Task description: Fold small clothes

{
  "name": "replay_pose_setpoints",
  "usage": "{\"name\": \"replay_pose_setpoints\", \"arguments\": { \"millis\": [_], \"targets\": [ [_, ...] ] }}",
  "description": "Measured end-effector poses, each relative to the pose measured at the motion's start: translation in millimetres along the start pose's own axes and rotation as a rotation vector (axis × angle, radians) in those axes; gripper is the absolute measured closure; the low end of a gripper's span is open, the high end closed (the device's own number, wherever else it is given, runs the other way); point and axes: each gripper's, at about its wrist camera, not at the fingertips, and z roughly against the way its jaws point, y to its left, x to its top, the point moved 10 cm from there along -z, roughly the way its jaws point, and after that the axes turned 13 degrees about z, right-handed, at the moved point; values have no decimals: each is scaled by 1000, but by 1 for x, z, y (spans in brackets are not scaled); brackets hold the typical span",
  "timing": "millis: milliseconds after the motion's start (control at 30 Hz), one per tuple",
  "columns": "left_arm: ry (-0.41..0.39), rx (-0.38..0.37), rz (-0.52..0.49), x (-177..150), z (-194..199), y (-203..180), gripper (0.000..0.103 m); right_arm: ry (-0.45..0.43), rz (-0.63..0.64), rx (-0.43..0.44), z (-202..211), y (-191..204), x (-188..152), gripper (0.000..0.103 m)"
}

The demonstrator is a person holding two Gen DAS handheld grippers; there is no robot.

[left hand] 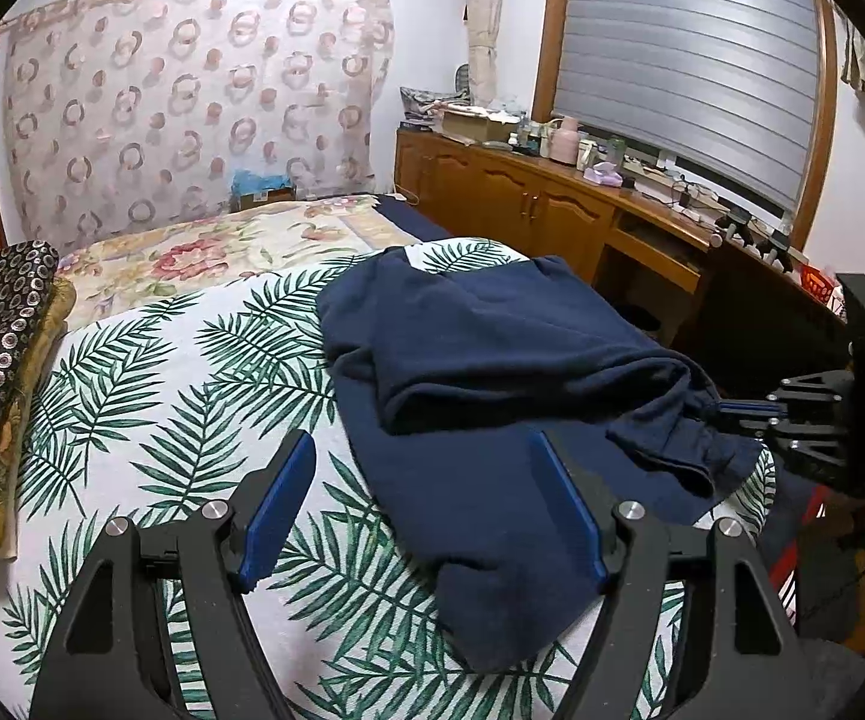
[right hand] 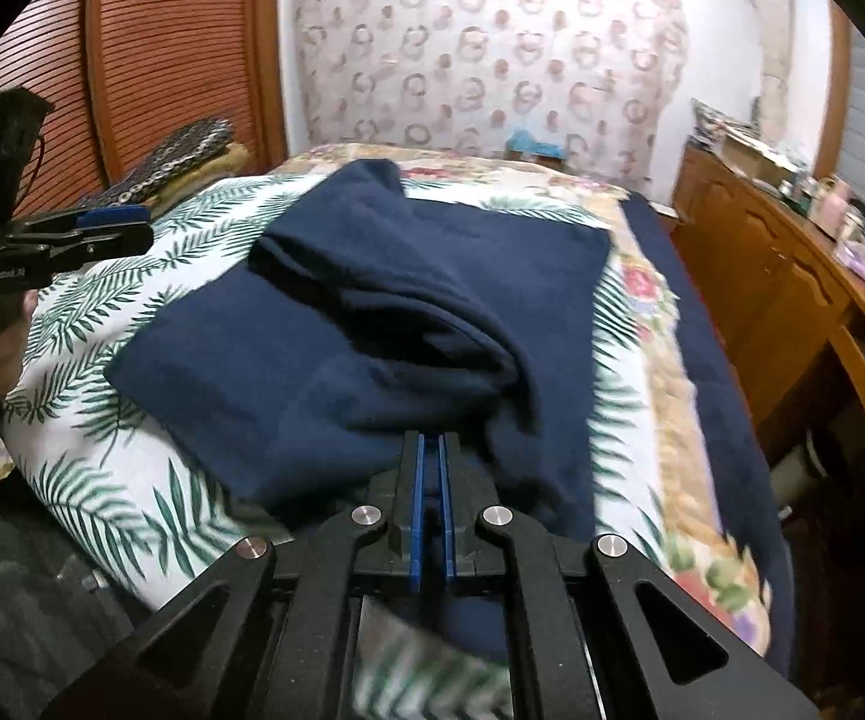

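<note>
Navy garment (left hand: 492, 360) lies half-folded on the leaf-print bed cover (left hand: 162, 420); right hand-held gripper (right hand: 430, 441) pinches its near edge, left hand-held gripper (left hand: 426, 444) hovers above it, fingers spread, holding nothing.

Navy garment (left hand: 492, 348); white/green leaf-print cover (left hand: 192, 420); floral bedspread (left hand: 222, 252).

Both units — black angular linkage frames, silver round pivot screws, blue-padded fingers (left hand: 279, 504); white lettering on left gripper (right hand: 114, 228).
</note>
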Motion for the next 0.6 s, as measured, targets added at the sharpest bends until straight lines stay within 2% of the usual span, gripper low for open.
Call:
{"name": "replay_pose_setpoints", "arguments": {
  "millis": [133, 267, 333, 400, 467, 600],
  "targets": [
    [0, 0, -2, -1, -1, -2, 28, -6, -8, 0, 15, 3, -8, 99],
    [7, -5, -7, -3, -4, -6, 28, -32, -8, -3, 17, 24, 4, 98],
    [13, -6, -10, -5, -7, -7, 28, -53, -13, 7, 11, 29, 17, 88],
    [27, -8, -14, -9, -10, -8, 28, -59, -11, 25, -5, 38, 28, 67],
    [34, -9, -16, -11, -12, -10, 28, -55, 2, 48, -20, 49, 36, 56],
    [47, -15, -14, -17, -14, -10, 28, 8, 37, 75, -51, 67, 35, 55]
  ]
}}
